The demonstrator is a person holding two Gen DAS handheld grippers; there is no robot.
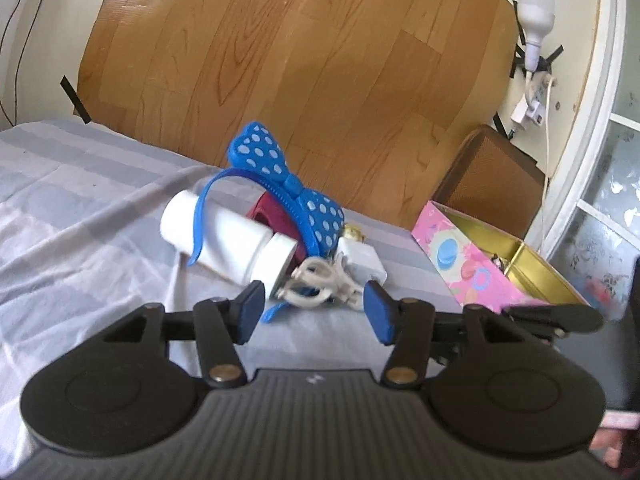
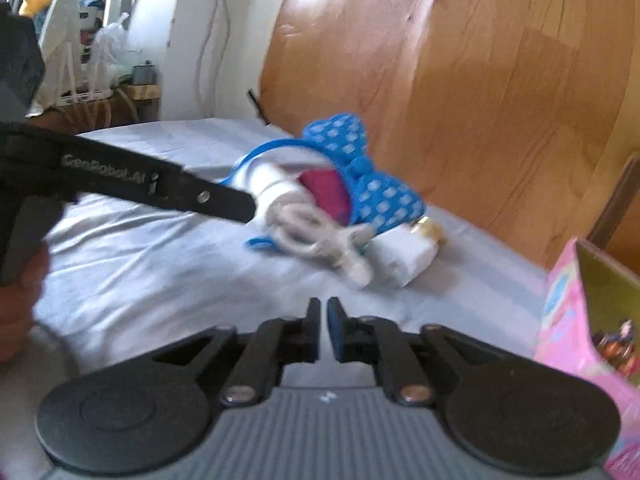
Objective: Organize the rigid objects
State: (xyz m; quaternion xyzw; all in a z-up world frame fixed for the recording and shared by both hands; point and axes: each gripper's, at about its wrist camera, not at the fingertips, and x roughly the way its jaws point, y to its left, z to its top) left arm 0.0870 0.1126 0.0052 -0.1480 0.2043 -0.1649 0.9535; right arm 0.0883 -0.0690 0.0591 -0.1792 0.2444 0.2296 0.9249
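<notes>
A pile lies on the striped bed sheet (image 1: 80,208): a white bottle (image 1: 224,236) on its side, a blue headband with a dotted bow (image 1: 280,184), a dark red item (image 1: 276,216), a cream clip (image 1: 316,284), a white charger block (image 1: 362,262) and a small gold item (image 1: 354,233). My left gripper (image 1: 314,312) is open, its pads just short of the clip. My right gripper (image 2: 324,322) is shut and empty, short of the pile; the bottle (image 2: 268,184), clip (image 2: 316,236) and charger (image 2: 408,256) show blurred. The left gripper's arm (image 2: 160,188) reaches in from the left.
A pink open tin box (image 1: 460,256) with a gold inside stands at the right on the bed, also seen in the right wrist view (image 2: 576,320). A wood-pattern board (image 1: 300,60) leans behind the pile. A brown box (image 1: 492,176) and a taped bulb (image 1: 534,12) are at the back right.
</notes>
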